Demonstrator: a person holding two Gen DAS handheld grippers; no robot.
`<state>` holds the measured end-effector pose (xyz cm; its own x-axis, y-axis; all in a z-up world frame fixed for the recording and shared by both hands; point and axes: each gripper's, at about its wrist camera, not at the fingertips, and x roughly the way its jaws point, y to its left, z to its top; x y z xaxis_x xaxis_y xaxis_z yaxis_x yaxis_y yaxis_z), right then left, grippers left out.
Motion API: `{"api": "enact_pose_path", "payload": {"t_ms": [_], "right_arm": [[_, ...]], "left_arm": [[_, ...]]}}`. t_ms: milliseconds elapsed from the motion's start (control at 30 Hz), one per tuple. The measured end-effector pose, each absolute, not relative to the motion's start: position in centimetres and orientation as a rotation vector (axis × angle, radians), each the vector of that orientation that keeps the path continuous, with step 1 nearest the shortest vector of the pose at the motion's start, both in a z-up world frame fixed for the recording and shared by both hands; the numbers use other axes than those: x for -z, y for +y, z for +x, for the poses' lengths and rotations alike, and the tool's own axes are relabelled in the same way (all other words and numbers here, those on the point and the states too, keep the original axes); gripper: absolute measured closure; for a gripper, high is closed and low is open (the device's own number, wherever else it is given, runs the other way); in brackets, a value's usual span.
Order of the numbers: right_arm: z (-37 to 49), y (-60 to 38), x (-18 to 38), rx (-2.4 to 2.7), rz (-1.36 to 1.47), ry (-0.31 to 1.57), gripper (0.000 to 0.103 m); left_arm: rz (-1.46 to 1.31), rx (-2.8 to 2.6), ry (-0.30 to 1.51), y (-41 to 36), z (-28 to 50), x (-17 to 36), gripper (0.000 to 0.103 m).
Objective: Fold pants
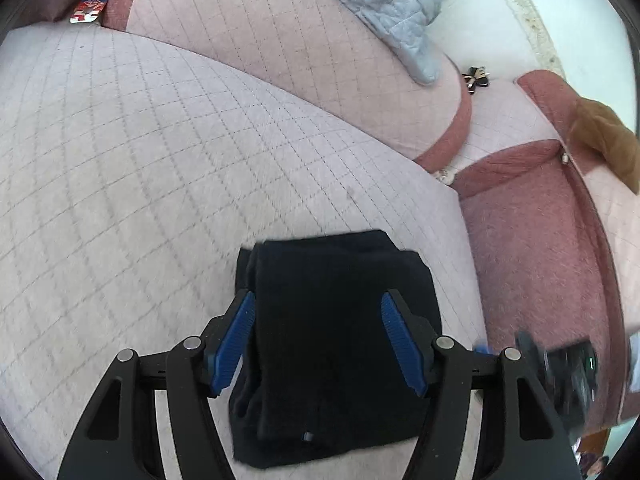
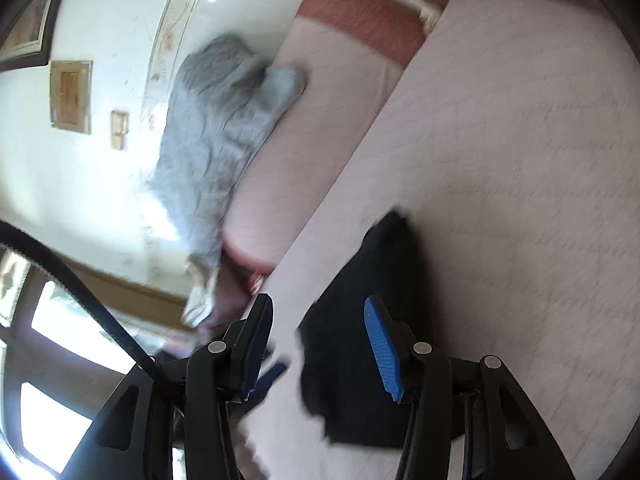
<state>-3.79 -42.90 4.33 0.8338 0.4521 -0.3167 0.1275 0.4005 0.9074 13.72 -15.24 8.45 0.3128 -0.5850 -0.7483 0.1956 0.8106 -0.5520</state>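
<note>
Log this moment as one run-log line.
pants: folded, on sofa seat | left gripper: open, over pants | right gripper: open, holding nothing

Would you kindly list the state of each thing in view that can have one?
black pants: folded into a compact stack, lying on the quilted sofa seat.
left gripper: open, jaws spread over the pants, gripping nothing.
right gripper: open, above the pants' edge, view blurred.
grey quilted blanket: crumpled, draped over the sofa back.
brown cloth: draped over the armrest.
</note>
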Motion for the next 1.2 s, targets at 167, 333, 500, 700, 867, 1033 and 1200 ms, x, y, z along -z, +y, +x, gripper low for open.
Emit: {"api": "enact_pose_path", "payload": {"t_ms": [167,333,500,700,867,1033,1200], "right_arm": [[-3.7,-41.0,-1.1,-0.218,1.209,0.742,0.045],[-2.9,-42.0,1.3,-0.199,1.319,0.756,0.044],[-3.0,-41.3,-0.5,-0.214,1.237,0.726,0.034],[-4.7,-37.8,-4.6,-0.099,0.920,0.703,0.025],[-7.6,-35.0,-6.2,-0.057,0.805,0.691,0.024],[-11.0,-32.7,-6.5,0.066,0.598,0.701,0.023],[-11.7,-31.3,-5.1,0.139,0.484,0.715,0.022]], "left_arm": [[-0.380,0.438,1.241,-17.3,16.2,-3.7,0.037],[-0.379,0.442,1.229,-17.1,15.6,-3.6,0.033],[-0.319,0.456,1.172,-15.7,12.8,-7.0,0.033],[-0.136,0.360,1.006,-11.6,5.0,-11.1,0.029],[-0.069,0.277,0.884,-8.3,-0.4,-12.1,0.025],[0.020,0.140,0.713,-8.0,-2.2,-13.3,0.016],[0.099,0.060,0.561,-8.4,-3.4,-13.6,0.004]]}}
